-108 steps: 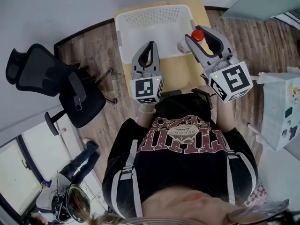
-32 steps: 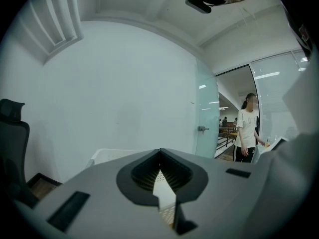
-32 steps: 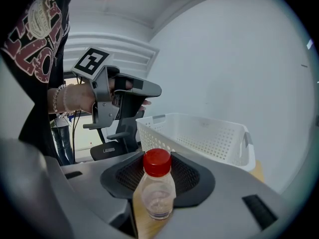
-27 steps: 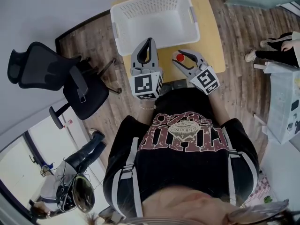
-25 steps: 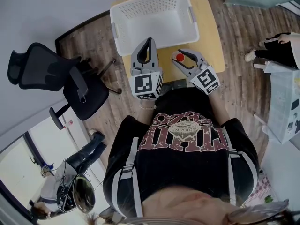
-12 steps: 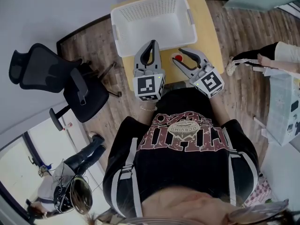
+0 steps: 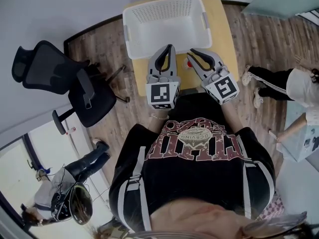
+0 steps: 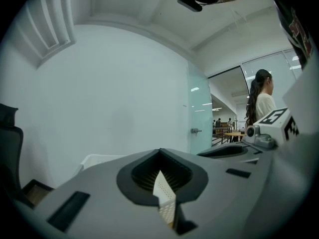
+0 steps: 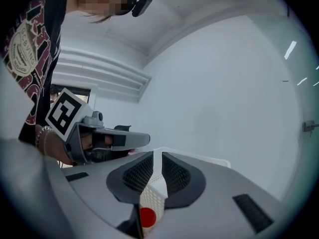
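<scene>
The right hand-held gripper has its jaws a tiny bit apart and pinches nothing. Low in the gap you can see only the red cap of the bottle; the rest of it is hidden. The bottle stands on the counter near the white basket, and the left hand-held gripper is pressed together with nothing in it.

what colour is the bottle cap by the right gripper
Red cap, clearest in the right gripper view.
</scene>
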`<state>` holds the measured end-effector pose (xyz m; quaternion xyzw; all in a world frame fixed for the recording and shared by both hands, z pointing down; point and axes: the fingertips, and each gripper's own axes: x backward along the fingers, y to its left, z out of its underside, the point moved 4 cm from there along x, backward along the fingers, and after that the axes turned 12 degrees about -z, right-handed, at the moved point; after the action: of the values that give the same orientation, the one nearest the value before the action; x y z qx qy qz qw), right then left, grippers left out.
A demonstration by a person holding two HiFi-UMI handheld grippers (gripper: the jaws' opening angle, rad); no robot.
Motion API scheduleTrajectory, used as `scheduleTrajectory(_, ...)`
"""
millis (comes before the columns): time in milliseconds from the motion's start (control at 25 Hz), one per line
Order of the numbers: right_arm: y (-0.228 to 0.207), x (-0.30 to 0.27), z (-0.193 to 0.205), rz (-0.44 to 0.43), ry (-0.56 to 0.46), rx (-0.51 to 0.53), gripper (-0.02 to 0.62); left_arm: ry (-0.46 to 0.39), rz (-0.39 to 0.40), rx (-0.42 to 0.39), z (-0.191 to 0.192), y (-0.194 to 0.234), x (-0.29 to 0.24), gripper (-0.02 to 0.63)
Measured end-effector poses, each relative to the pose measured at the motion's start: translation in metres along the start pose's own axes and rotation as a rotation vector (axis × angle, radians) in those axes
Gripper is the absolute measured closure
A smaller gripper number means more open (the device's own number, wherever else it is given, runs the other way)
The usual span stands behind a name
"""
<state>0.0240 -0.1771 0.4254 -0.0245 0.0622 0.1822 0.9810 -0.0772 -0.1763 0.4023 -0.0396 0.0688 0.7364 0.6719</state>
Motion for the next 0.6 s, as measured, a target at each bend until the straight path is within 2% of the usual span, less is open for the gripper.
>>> scheduleTrajectory(400, -0.012, -0.002, -0.011, 0.1, -0.029, -0.031, 0.565, -0.004, 0.023, 0.01, -0.002, -0.012, 0.007, 0.559)
scheduleTrajectory(600, -0.014, -0.002, -0.018, 0.121, -0.051, -0.052, 0.572, -0.013, 0.036, 0.002, -0.003, -0.017, 0.01, 0.56)
